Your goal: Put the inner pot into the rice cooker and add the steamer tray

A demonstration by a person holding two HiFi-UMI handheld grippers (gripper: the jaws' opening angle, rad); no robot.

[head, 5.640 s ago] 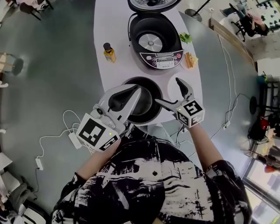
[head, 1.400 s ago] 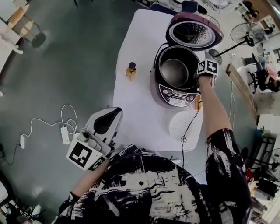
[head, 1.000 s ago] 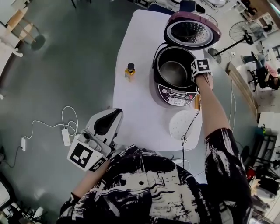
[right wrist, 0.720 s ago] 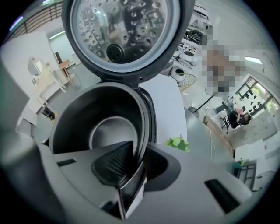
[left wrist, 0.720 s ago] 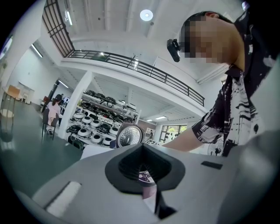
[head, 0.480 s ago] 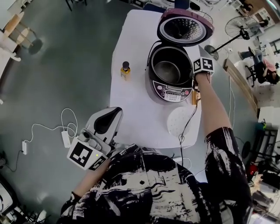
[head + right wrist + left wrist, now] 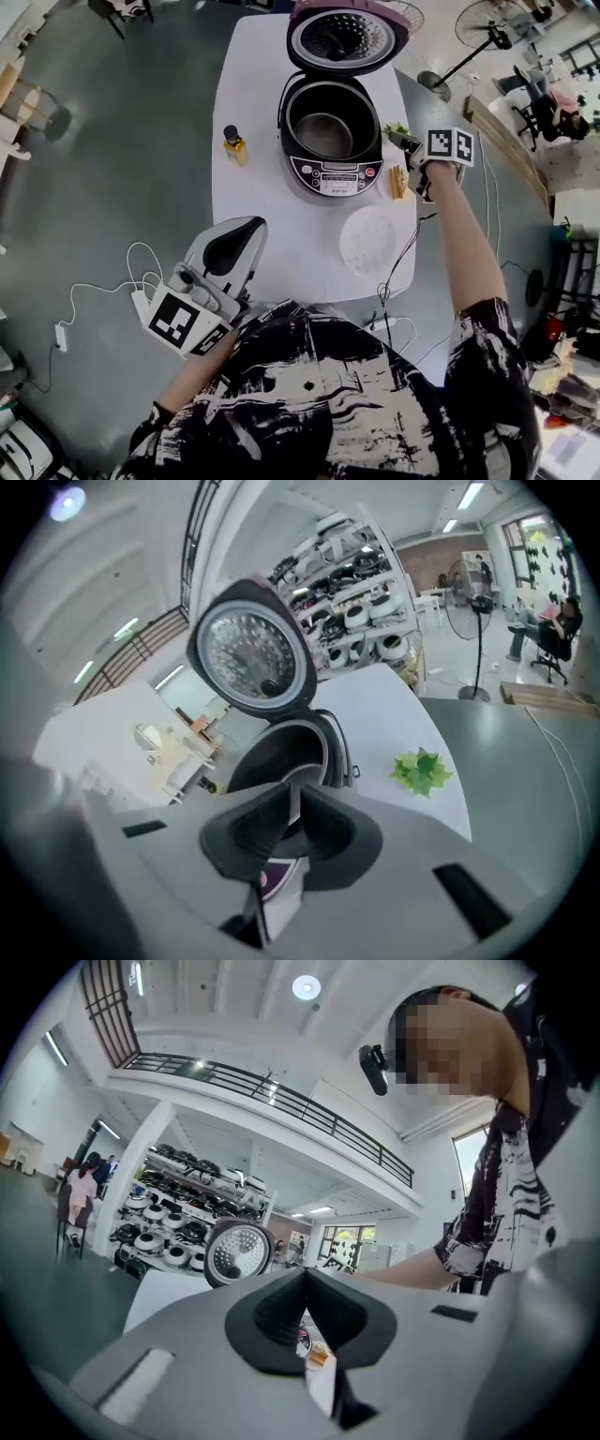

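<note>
Pot [image 7: 323,133] sitting in cooker [image 7: 330,180] | right gripper [image 7: 292,797] closing empty, left gripper [image 7: 305,1274] clenched empty | advice: be opening wide, gripping near-right tray [image 7: 367,239] rim, keeping level.

the left hand-held gripper [image 7: 246,230] sits low beside the torso, pointing level, jaws together and empty. the right arm [image 7: 464,244] stretches forward; the right hand-held gripper [image 7: 405,142] tilts downward, jaws closing to a narrow slit, nothing between them.

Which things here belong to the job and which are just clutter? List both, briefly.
Job:
rice cooker, lid open
inner pot, already inside it
steamer tray, not yet in

Lying about:
bottle
green leaves
orange sticks
</note>
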